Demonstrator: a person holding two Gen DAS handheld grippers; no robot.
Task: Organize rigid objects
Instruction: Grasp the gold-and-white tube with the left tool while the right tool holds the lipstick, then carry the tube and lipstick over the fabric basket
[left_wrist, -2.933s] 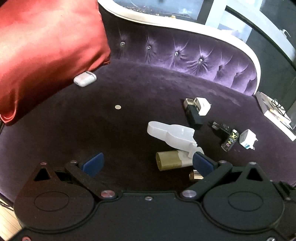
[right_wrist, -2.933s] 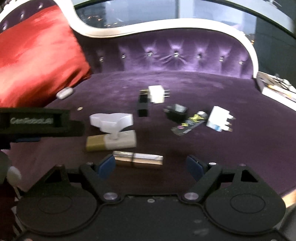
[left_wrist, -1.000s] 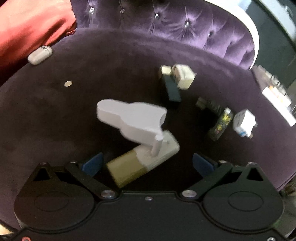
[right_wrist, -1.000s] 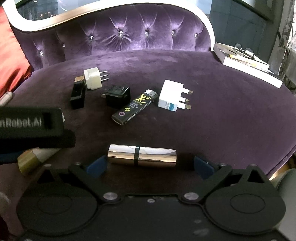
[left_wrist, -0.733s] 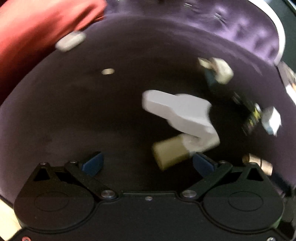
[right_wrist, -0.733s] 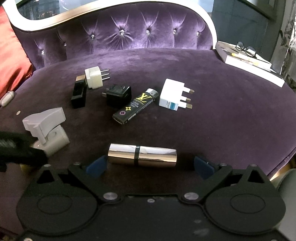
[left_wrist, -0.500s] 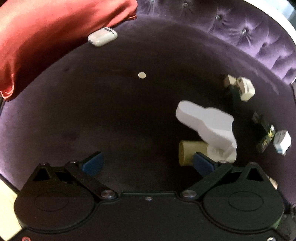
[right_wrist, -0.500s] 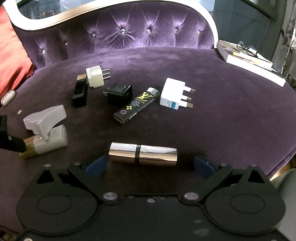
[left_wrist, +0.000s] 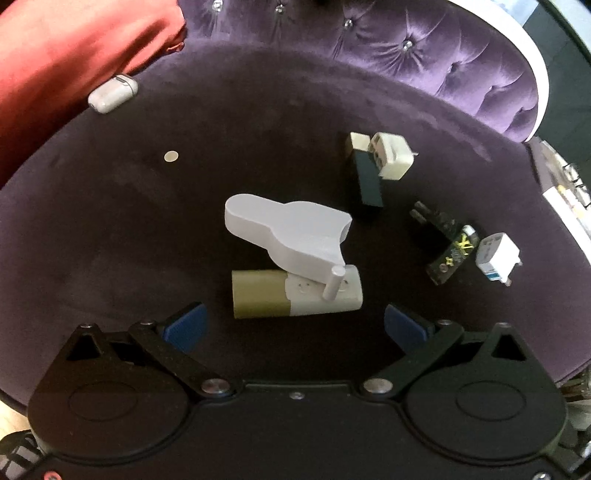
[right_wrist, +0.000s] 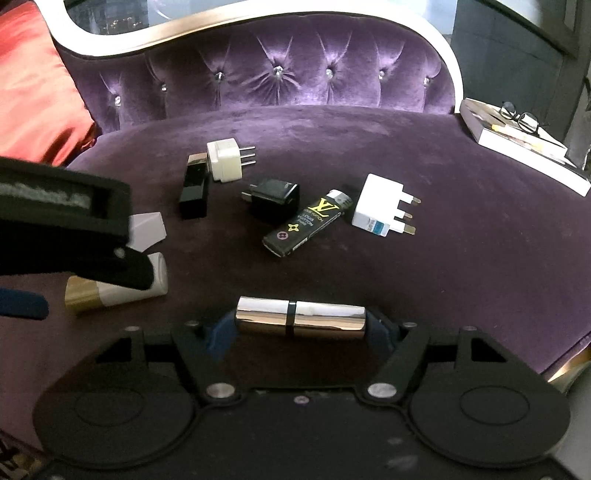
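Note:
A shiny metallic lipstick tube lies crosswise between the fingers of my right gripper. The jaws are closing and the blue pads touch both of its ends. My left gripper is open and hovers over a white and gold tube with a white plastic piece leaning on it; the pads do not touch either. On the purple seat behind lie a cream plug adapter, a black box, a black charger, a printed lighter and a white plug.
A red cushion fills the back left, with a white earbud case and a coin near it. A book with glasses lies beside the seat at the right. The tufted backrest closes off the rear.
The right jaws have come in from wide open onto the ends of the metallic tube. The left gripper swung away and back, and now faces the white and gold tube again.

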